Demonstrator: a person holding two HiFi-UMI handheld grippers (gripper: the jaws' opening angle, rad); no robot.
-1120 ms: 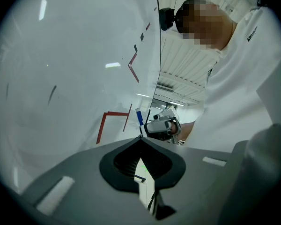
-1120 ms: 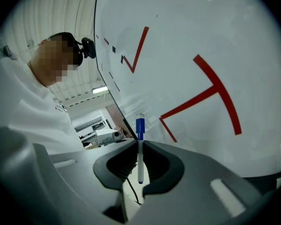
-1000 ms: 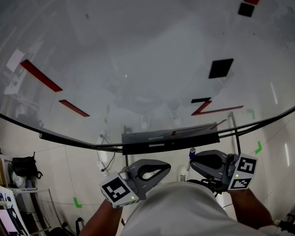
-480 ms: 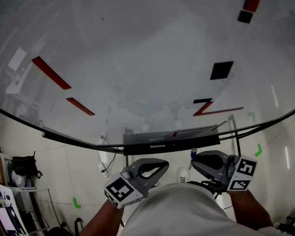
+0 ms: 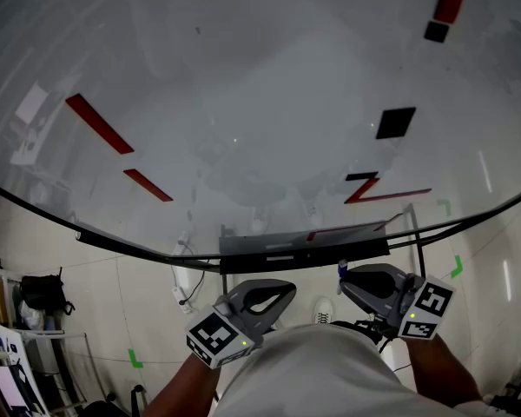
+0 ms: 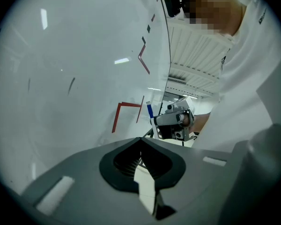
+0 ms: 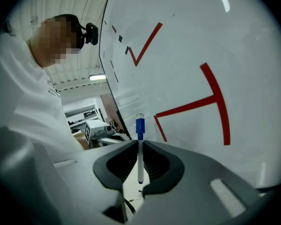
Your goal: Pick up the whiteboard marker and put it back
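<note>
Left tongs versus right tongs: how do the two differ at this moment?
The right tongs clamp a whiteboard marker, its blue cap sticking out past the tips; the left tongs hold nothing. The left tongs' tips meet each other, while the right tongs' tips close on the marker's barrel. Both are shut, share the same grey build, and are held low in front of the whiteboard.

Whiteboard marker [image 7: 140,161], white with blue cap, upright in right gripper [image 7: 139,143].

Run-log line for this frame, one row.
right tongs: shut on marker | left tongs: shut, empty | marker: blue cap outward, near whiteboard
</note>
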